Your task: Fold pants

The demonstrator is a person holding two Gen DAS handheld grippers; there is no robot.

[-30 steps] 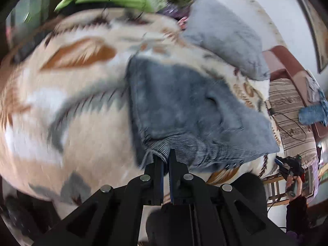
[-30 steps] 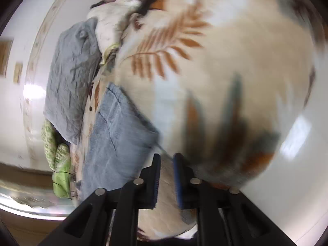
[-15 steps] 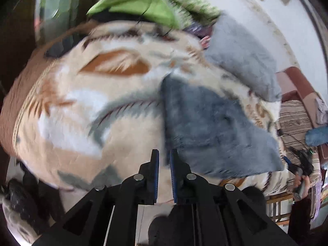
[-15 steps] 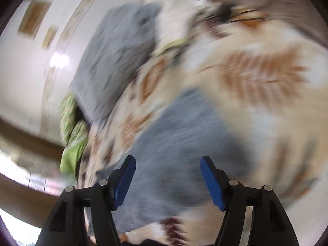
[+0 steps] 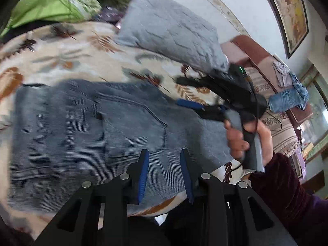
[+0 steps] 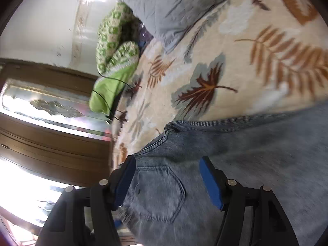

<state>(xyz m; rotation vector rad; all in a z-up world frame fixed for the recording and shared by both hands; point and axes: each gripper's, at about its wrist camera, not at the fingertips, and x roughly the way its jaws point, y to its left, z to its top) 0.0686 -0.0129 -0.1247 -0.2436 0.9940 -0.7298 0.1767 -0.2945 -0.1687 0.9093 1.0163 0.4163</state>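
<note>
Both jaws stand released: on the left gripper [image 5: 164, 164] the blue pads are parted with nothing between them, and on the right gripper [image 6: 167, 176] the pads are spread wider, also holding nothing.

1. Pants. The pants [image 5: 86, 123] are grey-blue denim, folded into a compact block and lying flat on the bed [image 5: 61, 47]. A back pocket [image 5: 133, 121] faces up. In the right wrist view the same pants [image 6: 246, 153] fill the lower part of the frame, with a stitched seam edge and the back pocket [image 6: 160, 192] between the parted pads.

2. Grippers. The left gripper hovers over the near edge of the pants; contact with the cloth cannot be determined. The right gripper appears in the left wrist view [image 5: 190, 92] over the far right corner of the pants, held by the person's right hand [image 5: 246, 137], which wraps the grey handle.

3. Bed. The bed carries a cream blanket printed with brown and grey leaves. A grey quilted pillow [image 5: 174, 26] lies beyond the pants, well apart from them. A green bundle of cloth [image 5: 53, 6] sits at the far left corner beside the pillow, with a thin black cord across it.

4. Surroundings. A sofa [image 5: 276, 106] stands beyond the bed to the right, with blue clothes [image 5: 291, 96] on it. A framed picture [image 5: 291, 10] hangs on the wall.
</note>
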